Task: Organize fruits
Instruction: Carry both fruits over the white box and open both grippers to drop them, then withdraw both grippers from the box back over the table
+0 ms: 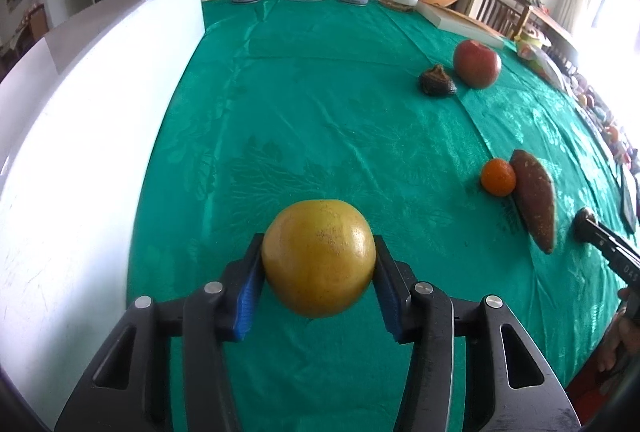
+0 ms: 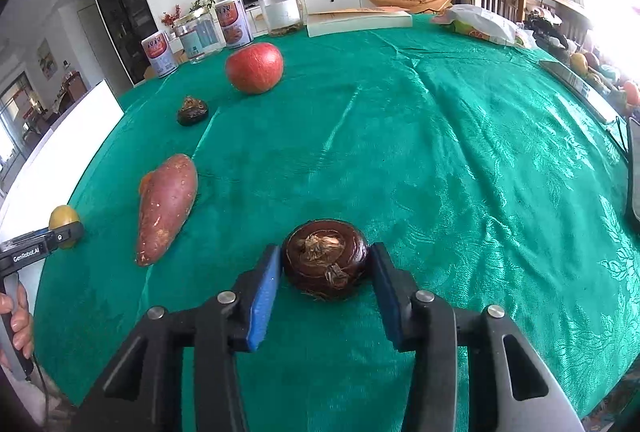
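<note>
**Fruit count, both grippers engaged**

We counted on the worktop [image 1: 320, 91]: one apple [image 1: 477, 63], one tangerine [image 1: 498, 177], one sweet potato [image 1: 534, 199], two water chestnuts. Left gripper [image 1: 319, 268] clamped one yellow citrus [image 1: 319, 258]; right gripper [image 2: 326, 268] pinched one water chestnut [image 2: 325, 258].

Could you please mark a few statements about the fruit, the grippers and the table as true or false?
1. The left gripper has its pads against a yellow fruit. True.
2. The apple lies between the right gripper's jaws. False: a dark brown bulb does.
3. The sweet potato lies on the green tablecloth. True.
4. The small orange sits far from the sweet potato. False: it is right beside it.
</note>
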